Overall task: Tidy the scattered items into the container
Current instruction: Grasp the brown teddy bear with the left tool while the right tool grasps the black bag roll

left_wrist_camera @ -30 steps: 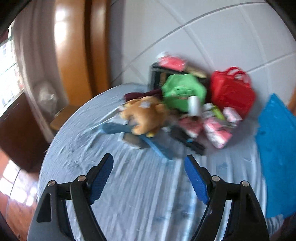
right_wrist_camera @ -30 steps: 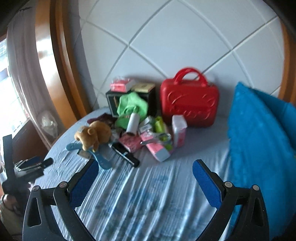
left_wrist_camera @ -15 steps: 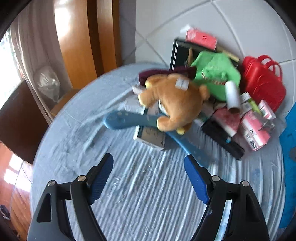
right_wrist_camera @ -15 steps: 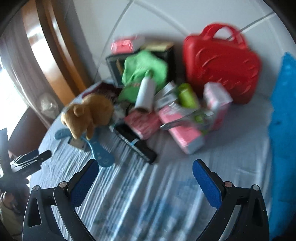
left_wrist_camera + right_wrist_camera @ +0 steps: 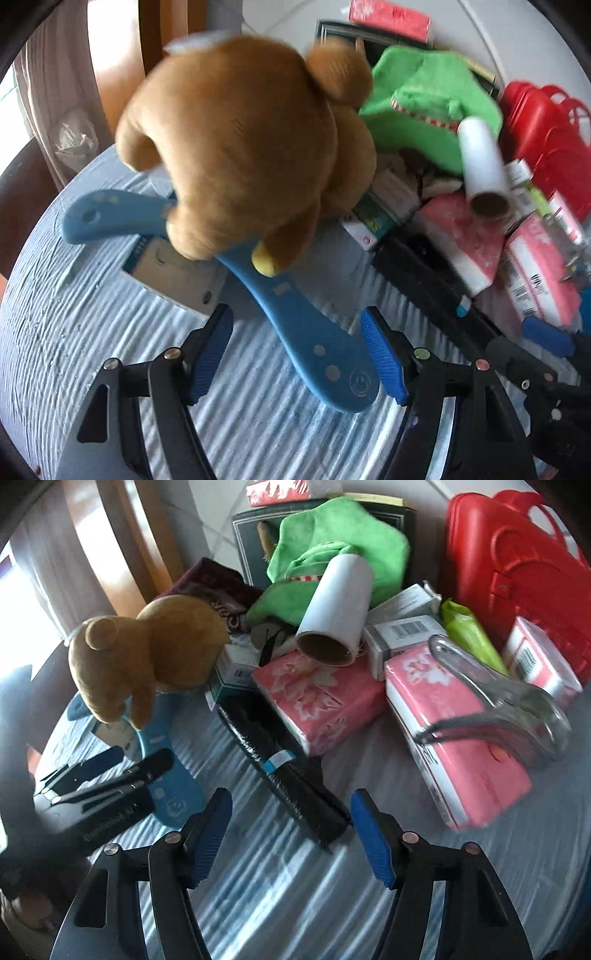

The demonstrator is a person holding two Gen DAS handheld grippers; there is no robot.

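Observation:
A pile of items lies on a blue striped cloth. A brown teddy bear (image 5: 243, 147) lies on a blue plastic paddle (image 5: 310, 332). My left gripper (image 5: 297, 350) is open, its jaws either side of the paddle's near end. My right gripper (image 5: 291, 830) is open, just short of the near end of a black wrapped bar (image 5: 288, 768). Behind are pink tissue packs (image 5: 321, 694), a white paper roll (image 5: 336, 609), a green cloth (image 5: 332, 550), a red case (image 5: 517, 572) and a dark open box (image 5: 247, 546).
A clear plastic scoop (image 5: 498, 698) lies on a pink pack. Small boxes (image 5: 402, 631) and a green packet (image 5: 469, 631) sit in the pile. A flat card box (image 5: 173, 273) lies under the paddle. The left gripper shows in the right wrist view (image 5: 103, 779). A wooden frame and curtain stand at left.
Both grippers have moved in close to the pile. The left one has reached the blue paddle below the bear; the right one has reached the black bar. Both jaws have narrowed but stay open.

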